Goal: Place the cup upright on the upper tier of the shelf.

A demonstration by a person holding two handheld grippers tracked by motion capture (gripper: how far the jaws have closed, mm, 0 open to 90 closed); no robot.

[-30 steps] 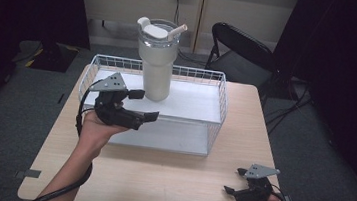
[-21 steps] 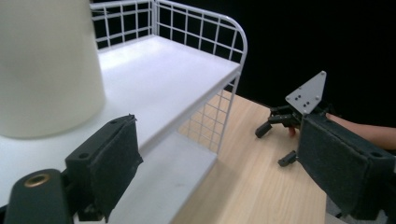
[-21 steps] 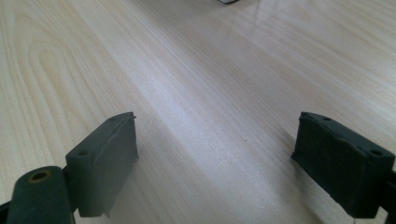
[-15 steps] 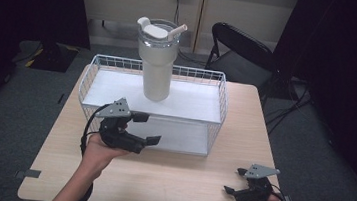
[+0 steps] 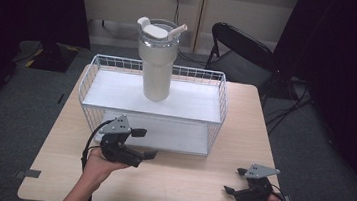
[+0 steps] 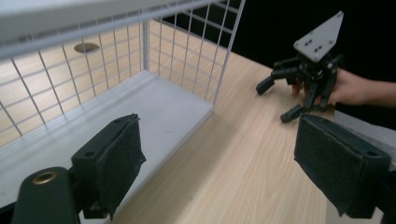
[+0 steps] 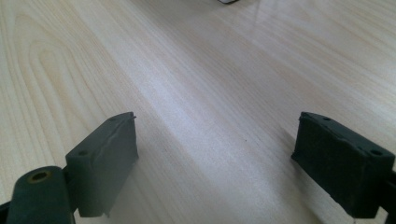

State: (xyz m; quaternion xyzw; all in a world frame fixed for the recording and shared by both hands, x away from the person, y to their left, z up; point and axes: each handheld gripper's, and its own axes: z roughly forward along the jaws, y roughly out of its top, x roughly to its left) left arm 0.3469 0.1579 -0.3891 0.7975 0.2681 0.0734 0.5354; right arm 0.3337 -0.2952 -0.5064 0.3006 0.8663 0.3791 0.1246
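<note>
Hovering low over the wooden surface (image 5: 193, 182), just in front of the wire basket (image 5: 220, 92): left claw (image 5: 149, 144), released, pads wide apart and holding nothing. Near the front right corner, also released and empty, well apart from the basket: right claw (image 5: 235, 181), pads spread over bare wood grain in the right gripper view.

Standing upright on the basket's white top shelf, toward the back and well clear of both claws: tall frosted tumbler (image 5: 158, 60) with lid and straw. Seen through the left gripper view: the basket's white lower floor (image 6: 140, 107) behind thin wires, the other claw (image 6: 282, 98) beyond it.

Likely trouble from here — a tall, narrow cup on a raised shelf, probably top-heavy and easy to tip with a bump to the basket's wire wall or a high, off-centre grip. Smooth wall, likely slippery under soft pads; a snagged straw during a reach from above, another risk. Sliding of the light basket on the surface under a sideways push — also possible.

No brand, label or readable writing on tumbler, basket or claws.
</note>
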